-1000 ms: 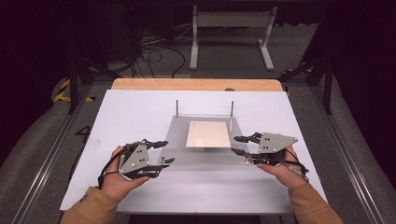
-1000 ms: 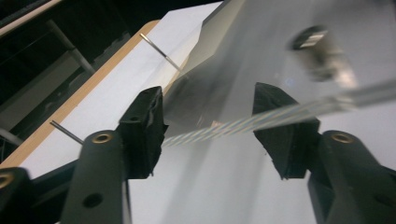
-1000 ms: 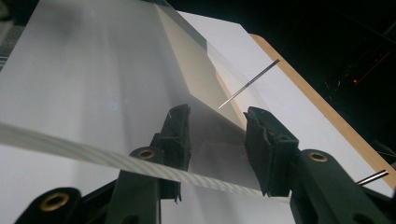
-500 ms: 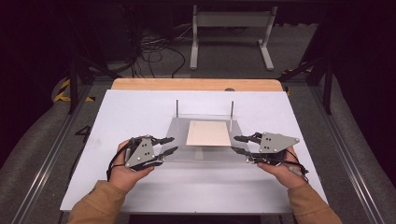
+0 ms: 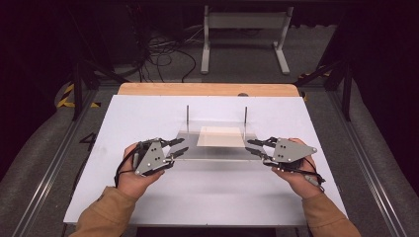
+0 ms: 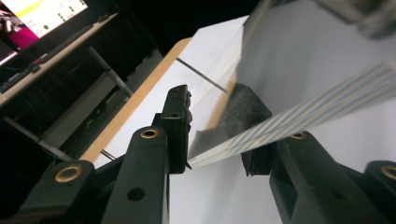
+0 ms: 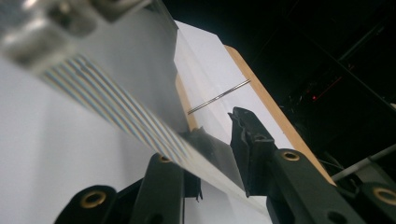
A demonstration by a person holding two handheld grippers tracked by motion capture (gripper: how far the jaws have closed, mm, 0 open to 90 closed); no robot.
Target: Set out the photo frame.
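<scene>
A clear plate [image 5: 217, 154], built of several thin see-through layers, lies flat on the white board [image 5: 148, 113] between two thin upright pins [image 5: 188, 117] [image 5: 245, 118]. A tan square sheet [image 5: 220, 137] shows at its far half. My left gripper [image 5: 181, 145] sits at the plate's near left corner. In the left gripper view the jaws [image 6: 215, 140] have just been closing and now pinch the layered edge [image 6: 327, 105]. My right gripper [image 5: 248, 146] holds the near right corner. Its jaws [image 7: 210, 154] have been closing further on the plate's edge [image 7: 116, 116].
A wooden table edge [image 5: 207, 89] runs behind the board. Farther back, a grey metal stand [image 5: 242, 29] and loose cables [image 5: 163, 49] lie on the floor. Metal rails [image 5: 44, 173] flank the table on both sides.
Both pairs of jaws have narrowed around the plate's near corners. The left gripper has crept slightly toward the plate; the right hand has stayed put.
</scene>
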